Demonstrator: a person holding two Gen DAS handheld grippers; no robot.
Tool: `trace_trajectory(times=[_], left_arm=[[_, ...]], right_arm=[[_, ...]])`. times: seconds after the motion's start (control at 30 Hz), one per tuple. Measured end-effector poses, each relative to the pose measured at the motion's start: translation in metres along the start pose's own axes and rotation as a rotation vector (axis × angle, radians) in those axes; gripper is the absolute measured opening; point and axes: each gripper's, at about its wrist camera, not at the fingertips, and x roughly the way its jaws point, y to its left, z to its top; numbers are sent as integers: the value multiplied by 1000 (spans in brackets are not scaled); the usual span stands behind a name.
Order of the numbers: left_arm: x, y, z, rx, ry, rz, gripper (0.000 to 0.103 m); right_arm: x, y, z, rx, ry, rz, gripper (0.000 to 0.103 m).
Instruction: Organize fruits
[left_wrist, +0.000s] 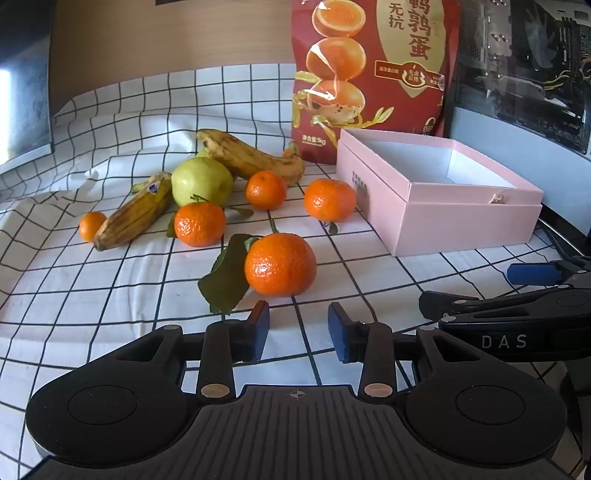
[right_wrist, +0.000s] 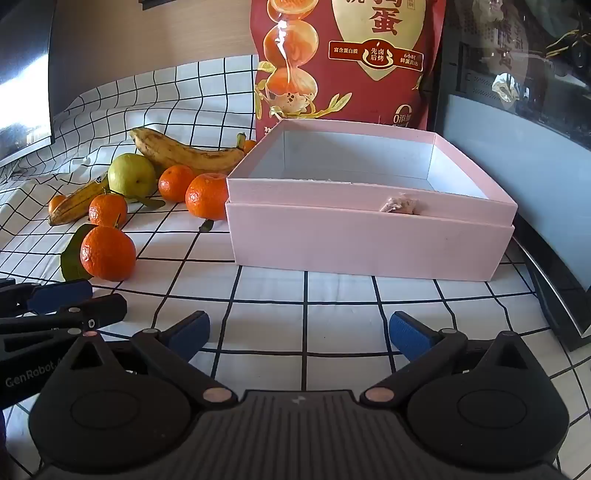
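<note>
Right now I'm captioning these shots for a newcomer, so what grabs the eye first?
Bright tangerines, above all the nearest tangerine with its leaf, lie scattered on the checked cloth among two spotted bananas and a green apple. To their right sits an open, empty pink box, with a tall red snack bag standing behind it.

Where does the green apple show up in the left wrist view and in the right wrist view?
Left wrist view: green apple sits left of centre, between the two bananas, behind a tangerine.
Right wrist view: green apple sits at left, in front of the long banana.
Shared landmark: the open pink box, right of the fruit in both views.
</note>
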Motion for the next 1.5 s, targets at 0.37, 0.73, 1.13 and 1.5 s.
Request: trace_trajectory(times=[0.37, 0.73, 1.13, 1.5], left_arm=[[0, 1, 0, 5, -1, 4, 40], [0, 0, 0, 8, -2, 5, 40], [0, 0, 0, 8, -3, 6, 40], [0, 0, 0, 8, -4, 6, 40]], right_arm=[[0, 0, 0, -4, 2, -4, 103], [1, 0, 0, -5, 3, -5, 103], [1, 0, 0, -5, 2, -5, 103], [1, 0, 0, -5, 2, -5, 103]])
